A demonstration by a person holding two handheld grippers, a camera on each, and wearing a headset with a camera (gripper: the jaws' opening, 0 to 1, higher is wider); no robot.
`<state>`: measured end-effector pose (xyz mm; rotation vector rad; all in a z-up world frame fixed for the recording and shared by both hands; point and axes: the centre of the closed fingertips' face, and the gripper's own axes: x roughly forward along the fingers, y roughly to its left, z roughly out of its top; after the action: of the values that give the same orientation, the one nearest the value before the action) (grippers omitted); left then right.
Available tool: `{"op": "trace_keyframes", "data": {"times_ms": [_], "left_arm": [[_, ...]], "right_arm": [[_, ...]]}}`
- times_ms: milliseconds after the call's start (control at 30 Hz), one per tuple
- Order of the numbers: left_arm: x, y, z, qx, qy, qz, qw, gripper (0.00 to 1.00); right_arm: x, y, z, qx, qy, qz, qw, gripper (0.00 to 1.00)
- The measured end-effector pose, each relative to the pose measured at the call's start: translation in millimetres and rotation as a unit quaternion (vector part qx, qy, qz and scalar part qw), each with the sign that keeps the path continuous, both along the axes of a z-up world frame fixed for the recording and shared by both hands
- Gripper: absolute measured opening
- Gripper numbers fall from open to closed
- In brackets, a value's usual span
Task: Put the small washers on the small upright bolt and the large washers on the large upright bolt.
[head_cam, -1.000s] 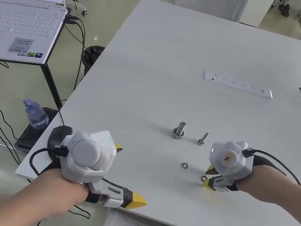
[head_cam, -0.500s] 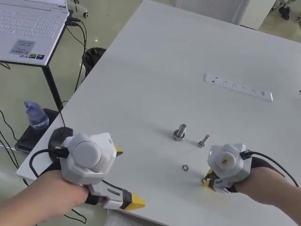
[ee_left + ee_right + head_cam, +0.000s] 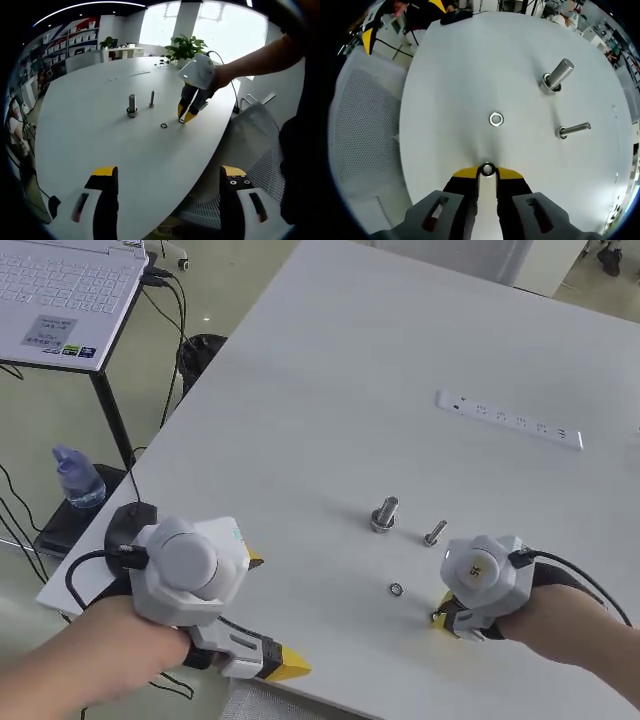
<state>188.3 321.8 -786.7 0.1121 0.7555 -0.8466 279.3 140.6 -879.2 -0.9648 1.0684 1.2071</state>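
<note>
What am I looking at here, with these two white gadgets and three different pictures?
There is no robot arm: a person holds a two-jaw gripper in each hand. The head view comes from a headset camera looking down at the white table. The two round pictures come from a camera riding on each gripper, looking along its jaws. The left gripper hovers at the table's near edge, jaws wide open, holding nothing. The right gripper has its yellow tips closed on a gripped washer down at the table surface. Beyond it are a loose washer, the large upright bolt and the small upright bolt. A power strip lies farther back.
</note>
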Motion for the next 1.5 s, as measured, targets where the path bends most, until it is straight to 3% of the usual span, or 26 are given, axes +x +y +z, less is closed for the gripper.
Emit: {"op": "trace_keyframes", "data": {"times_ms": [367,900,1500], "left_arm": [[1.8,-0.3,0.5,0.002,-0.001,0.000,1.0000,0.82],[7.6,-5.4,6.8,0.000,-0.014,-0.003,0.9999,0.82],[17.4,0.2,8.3,0.005,-0.027,0.023,0.9994,0.92]], "right_arm": [[1.6,1.2,3.2,0.007,0.006,-0.014,0.9999,0.13],[12.2,-2.8,22.2,0.003,0.011,-0.021,0.9997,0.13],[50.5,-6.0,45.4,0.019,-0.009,-0.040,0.9990,0.13]]}}
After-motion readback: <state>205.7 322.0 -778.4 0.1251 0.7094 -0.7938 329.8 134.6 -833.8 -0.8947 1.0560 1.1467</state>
